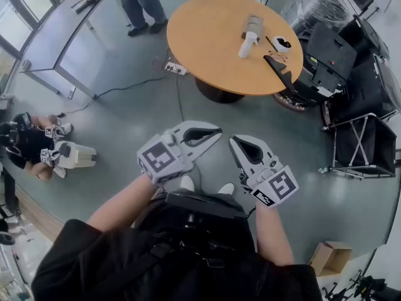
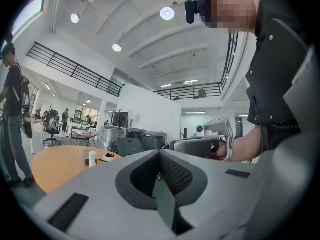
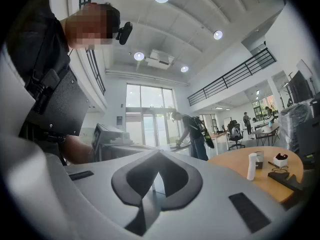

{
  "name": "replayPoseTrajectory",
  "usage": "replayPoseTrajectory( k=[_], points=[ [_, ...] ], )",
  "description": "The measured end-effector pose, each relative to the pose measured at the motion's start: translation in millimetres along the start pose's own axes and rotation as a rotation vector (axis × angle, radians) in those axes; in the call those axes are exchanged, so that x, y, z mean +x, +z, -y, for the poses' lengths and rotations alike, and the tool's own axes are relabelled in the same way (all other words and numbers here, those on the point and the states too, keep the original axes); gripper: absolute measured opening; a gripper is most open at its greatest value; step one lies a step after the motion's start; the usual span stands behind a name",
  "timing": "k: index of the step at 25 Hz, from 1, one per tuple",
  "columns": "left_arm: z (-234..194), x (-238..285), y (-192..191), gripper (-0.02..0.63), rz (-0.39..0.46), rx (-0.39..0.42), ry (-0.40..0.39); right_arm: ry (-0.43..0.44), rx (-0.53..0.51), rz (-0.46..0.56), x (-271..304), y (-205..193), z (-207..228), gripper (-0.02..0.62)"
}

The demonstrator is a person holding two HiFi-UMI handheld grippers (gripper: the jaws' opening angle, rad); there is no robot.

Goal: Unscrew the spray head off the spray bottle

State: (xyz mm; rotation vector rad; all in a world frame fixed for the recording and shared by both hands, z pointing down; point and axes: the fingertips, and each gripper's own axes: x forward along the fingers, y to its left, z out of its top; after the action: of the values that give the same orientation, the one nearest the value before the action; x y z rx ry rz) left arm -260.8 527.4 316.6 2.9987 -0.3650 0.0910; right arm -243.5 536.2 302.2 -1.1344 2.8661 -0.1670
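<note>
standing back from the round table (image 1: 188,49), the person held both grippers level out front, well apart from everything on it. left gripper (image 1: 215,132) had its jaws fully together with nothing in them, same story for the right gripper (image 1: 232,140). the white spray bottle (image 1: 248,44) stood upright on the tabletop, just beside a grey box (image 1: 254,24). task looked not yet started. my worry: the bottle seemed tall and light, so nudging it with closed jaws would likely tip it. twisting the spray head (image 1: 251,36) without the other gripper clamping the body would probably just spin the whole bottle.
</note>
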Motion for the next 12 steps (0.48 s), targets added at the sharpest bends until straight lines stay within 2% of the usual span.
replayPoseTrajectory(
  k=[5, 12],
  points=[
    [-15, -4, -3, 0.008, -0.007, -0.003, 0.004, -0.003, -0.006, 0.009, 11, -1, 3, -0.006],
    [-18, 19, -7, 0.008, -0.032, -0.012, -0.003, 0.006, 0.003, 0.011, 4, -6, 27, -0.006]
  ],
)
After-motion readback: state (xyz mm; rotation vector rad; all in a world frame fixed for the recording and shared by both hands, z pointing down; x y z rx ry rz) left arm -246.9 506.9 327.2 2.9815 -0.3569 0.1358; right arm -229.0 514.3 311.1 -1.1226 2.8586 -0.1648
